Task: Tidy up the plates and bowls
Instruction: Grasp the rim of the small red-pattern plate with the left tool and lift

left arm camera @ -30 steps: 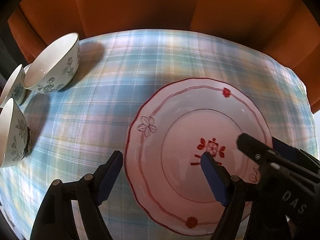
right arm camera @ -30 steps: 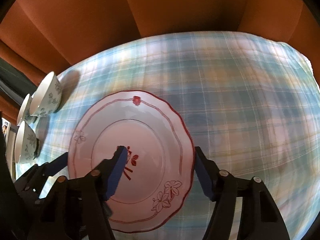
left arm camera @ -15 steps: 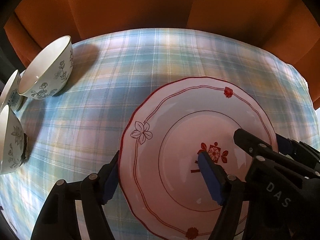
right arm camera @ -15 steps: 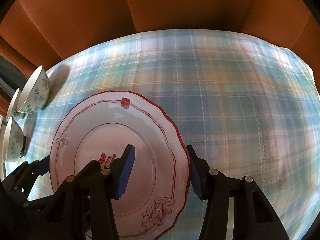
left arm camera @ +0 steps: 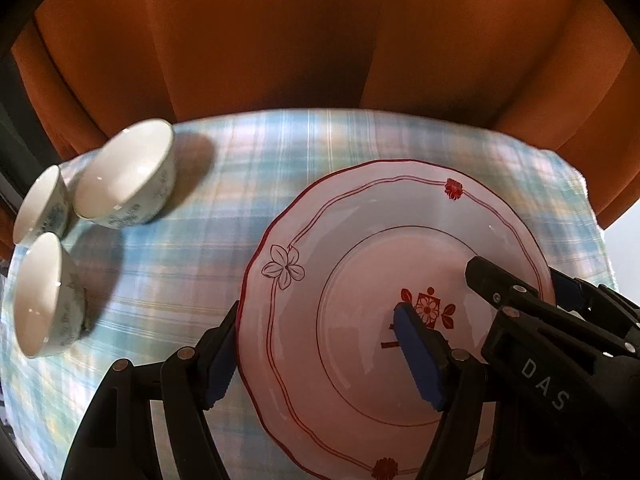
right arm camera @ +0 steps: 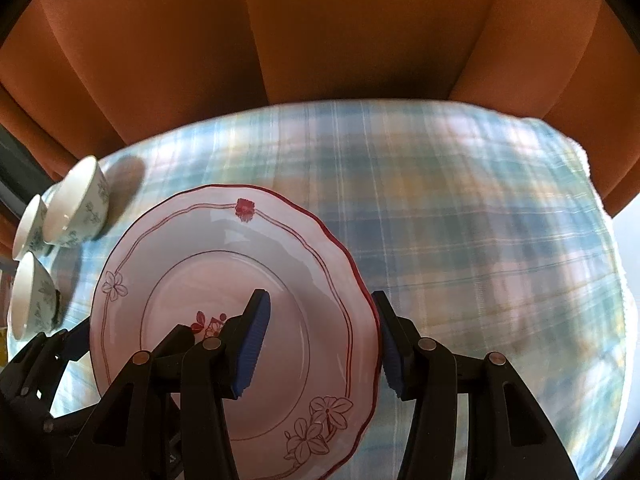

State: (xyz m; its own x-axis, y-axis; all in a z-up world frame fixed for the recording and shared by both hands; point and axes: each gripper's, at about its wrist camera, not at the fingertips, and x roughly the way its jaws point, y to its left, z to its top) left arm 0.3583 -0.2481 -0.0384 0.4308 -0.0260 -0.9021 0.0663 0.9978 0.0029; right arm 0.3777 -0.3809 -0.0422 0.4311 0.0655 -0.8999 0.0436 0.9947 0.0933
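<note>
Both claws reach forward, each straddling an opposite rim of the plate [left arm camera: 400, 280]: left claw [left arm camera: 320, 356] and right claw [right arm camera: 320, 344] spread, not clamped. Three bowls [left arm camera: 128, 176] sit far left.

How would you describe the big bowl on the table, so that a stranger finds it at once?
Start from the plaid tablecloth and go to its far left corner, away from the red-trimmed plate. Three white bowls with blue-green flowers cluster there. The one meant is the large bowl: farthest back, nearest the orange curtain, and the widest of the three.
</note>
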